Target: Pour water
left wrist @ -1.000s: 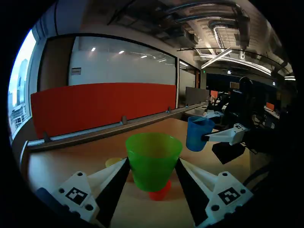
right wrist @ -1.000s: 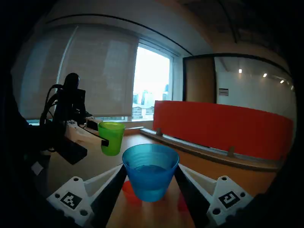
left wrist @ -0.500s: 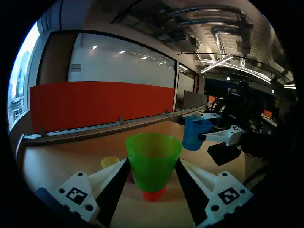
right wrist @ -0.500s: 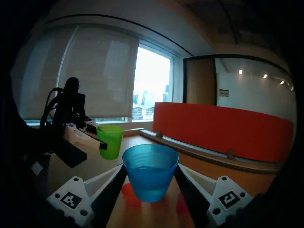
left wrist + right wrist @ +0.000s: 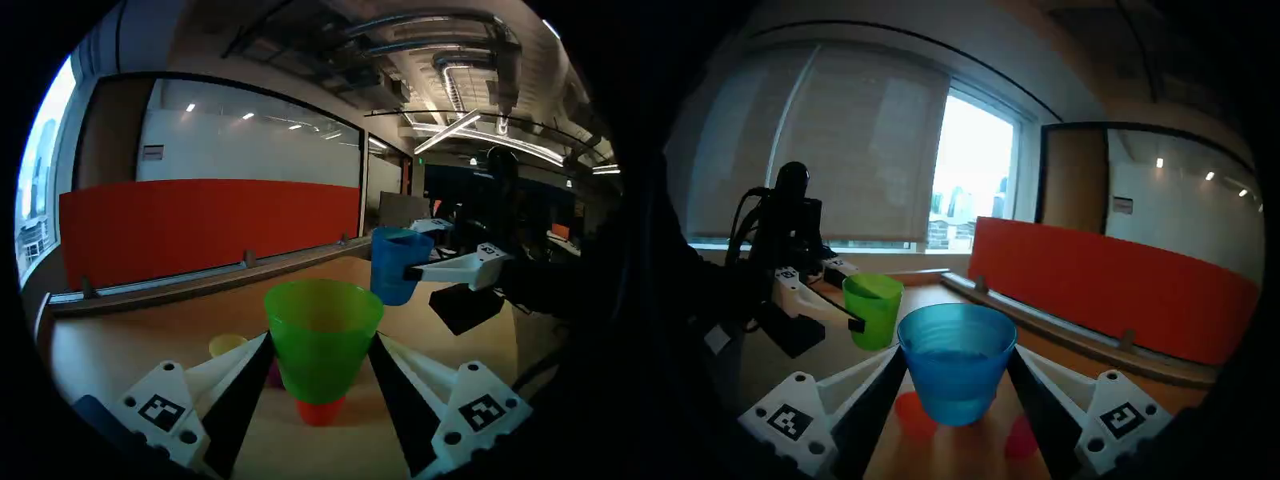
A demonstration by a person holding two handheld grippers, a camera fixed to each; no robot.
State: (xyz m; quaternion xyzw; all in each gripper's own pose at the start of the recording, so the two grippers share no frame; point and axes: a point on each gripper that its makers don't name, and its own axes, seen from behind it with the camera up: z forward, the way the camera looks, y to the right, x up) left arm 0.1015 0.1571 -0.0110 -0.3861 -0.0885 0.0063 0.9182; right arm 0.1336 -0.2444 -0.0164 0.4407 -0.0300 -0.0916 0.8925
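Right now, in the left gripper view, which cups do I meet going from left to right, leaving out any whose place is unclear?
yellow cup on the table → green cup held between this gripper's fingers → blue cup held up farther off.

1. This is an open-plan office: a long wooden desk (image 5: 144,340) backs onto a red divider screen (image 5: 200,228) at 10 o'clock.
2. Bare ducts (image 5: 448,52) and strip lights (image 5: 452,128) run overhead at 1 o'clock.
3. In the right gripper view, a window (image 5: 976,184) at 12 o'clock, beside a roller blind (image 5: 856,152), faces tall city buildings.
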